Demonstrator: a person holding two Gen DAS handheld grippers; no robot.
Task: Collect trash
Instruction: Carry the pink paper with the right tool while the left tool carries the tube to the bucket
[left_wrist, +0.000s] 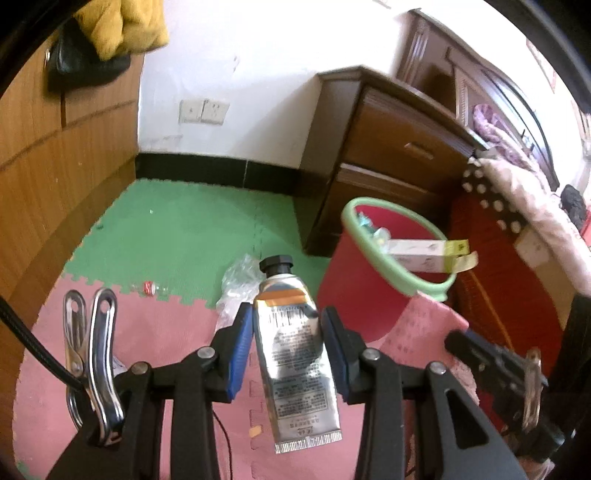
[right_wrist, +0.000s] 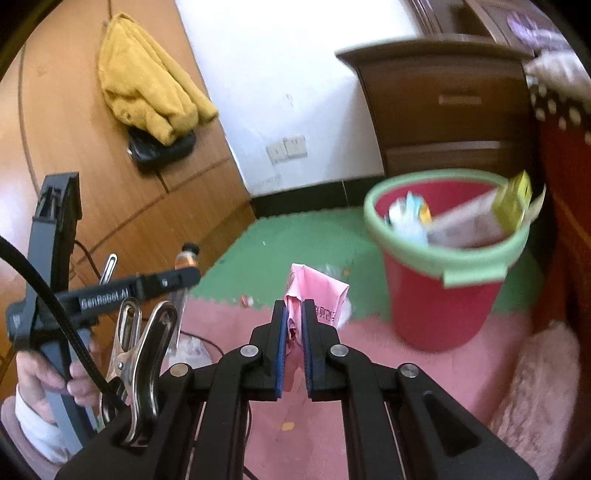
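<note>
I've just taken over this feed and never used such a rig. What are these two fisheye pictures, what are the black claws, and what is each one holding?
No robot arm: a person carries a two-finger gripper in each hand, each with a camera looking along its fingers. In the left wrist view, the left gripper clamps a silver tube with a black cap. In the right wrist view, the right gripper pinches a crumpled pink wrapper. Ahead stands a red bin with a green rim, already holding a carton, on green and pink foam mats.

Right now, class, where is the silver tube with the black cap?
In the left wrist view the silver tube sits centre frame, clamped between the left gripper pads, cap pointing toward the red bin on its right.
</note>
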